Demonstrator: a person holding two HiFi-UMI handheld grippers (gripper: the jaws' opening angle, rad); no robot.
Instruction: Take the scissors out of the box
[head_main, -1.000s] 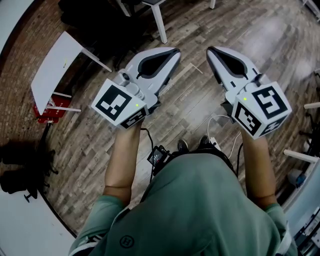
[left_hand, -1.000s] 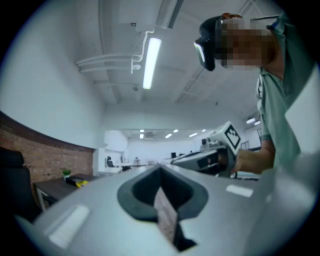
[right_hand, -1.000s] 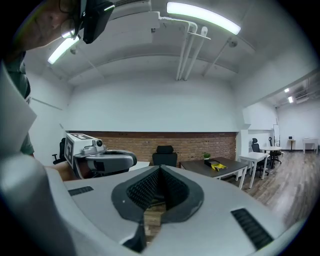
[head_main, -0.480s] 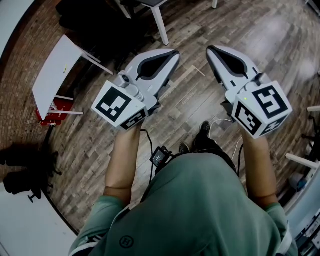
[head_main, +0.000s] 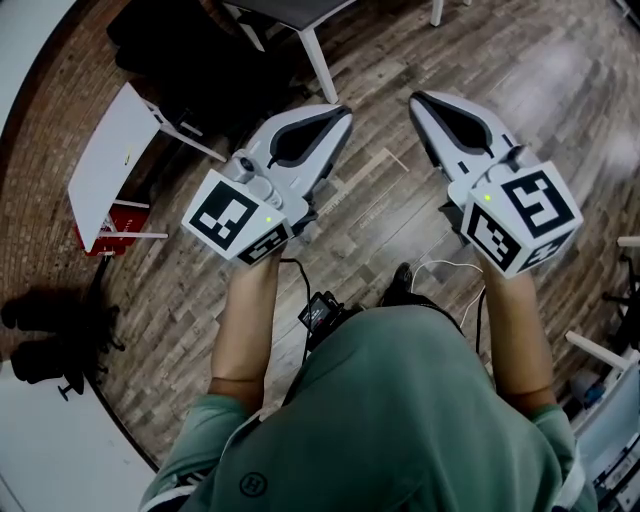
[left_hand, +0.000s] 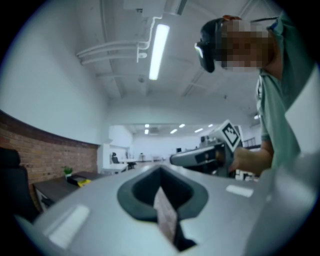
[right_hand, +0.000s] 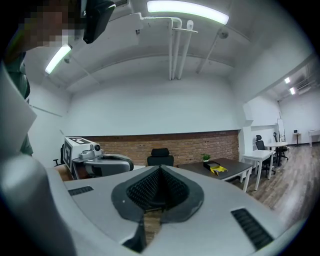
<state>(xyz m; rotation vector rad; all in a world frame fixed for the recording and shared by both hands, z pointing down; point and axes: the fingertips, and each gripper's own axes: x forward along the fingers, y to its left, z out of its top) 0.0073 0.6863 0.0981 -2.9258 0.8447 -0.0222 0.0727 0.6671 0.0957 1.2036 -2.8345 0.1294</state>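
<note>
**Plainly, no scissors in sight**

Both tools are held out over the wooden floor (head_main: 560, 90). The left gripper (head_main: 338, 112) and the right gripper (head_main: 420, 100) each have their jaws closed tip to tip, with nothing between them. Neither box nor scissors shows in any view. Scissors should be light, rigid and slick along the blades, so a hold at the handle loops or the pivot looks safest.

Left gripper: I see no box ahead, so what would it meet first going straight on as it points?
Probably nothing near: the left gripper faces open space toward distant desks; the right gripper sits aside. Depth unclear.
</note>
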